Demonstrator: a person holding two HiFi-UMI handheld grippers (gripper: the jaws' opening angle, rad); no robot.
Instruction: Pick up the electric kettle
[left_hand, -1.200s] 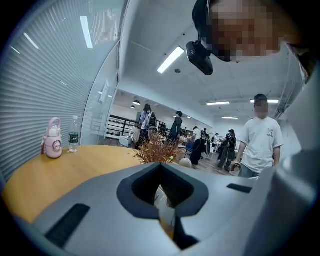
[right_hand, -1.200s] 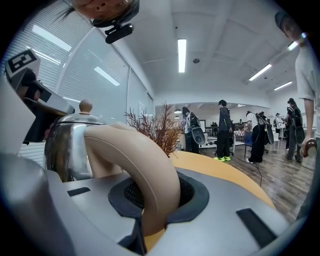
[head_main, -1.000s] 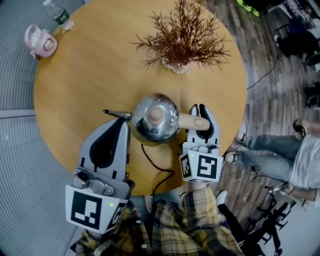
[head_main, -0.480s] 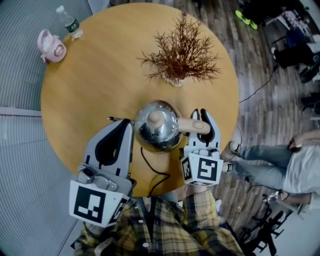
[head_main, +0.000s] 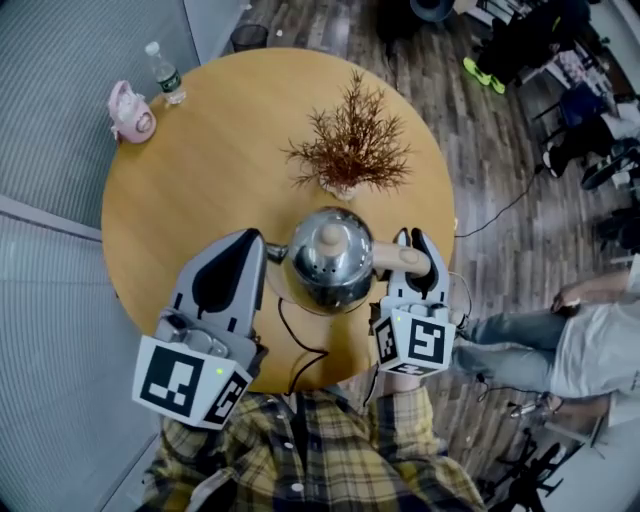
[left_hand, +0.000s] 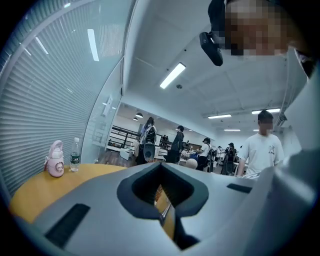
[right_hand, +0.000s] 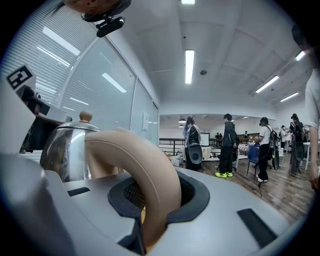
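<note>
The steel electric kettle (head_main: 328, 262) with a wooden lid knob hangs above the round wooden table (head_main: 200, 190), its body also visible in the right gripper view (right_hand: 65, 150). My right gripper (head_main: 415, 252) is shut on its tan loop handle (right_hand: 147, 165), which fills the jaws. My left gripper (head_main: 255, 248) is at the other side, closed on the thin metal spout (head_main: 276, 255), a sliver of which shows between the jaws (left_hand: 164, 212). A black cord (head_main: 292, 345) trails from under the kettle toward me.
A vase of dried brown branches (head_main: 348, 150) stands just beyond the kettle. A pink bottle (head_main: 130, 112) and a clear water bottle (head_main: 163, 72) stand at the table's far left edge. A seated person (head_main: 590, 345) is to the right; several people stand in the room beyond.
Both grippers have risen together with the kettle between them, lifting it off the table. The table now looks farther below, and the cord hangs beneath.
</note>
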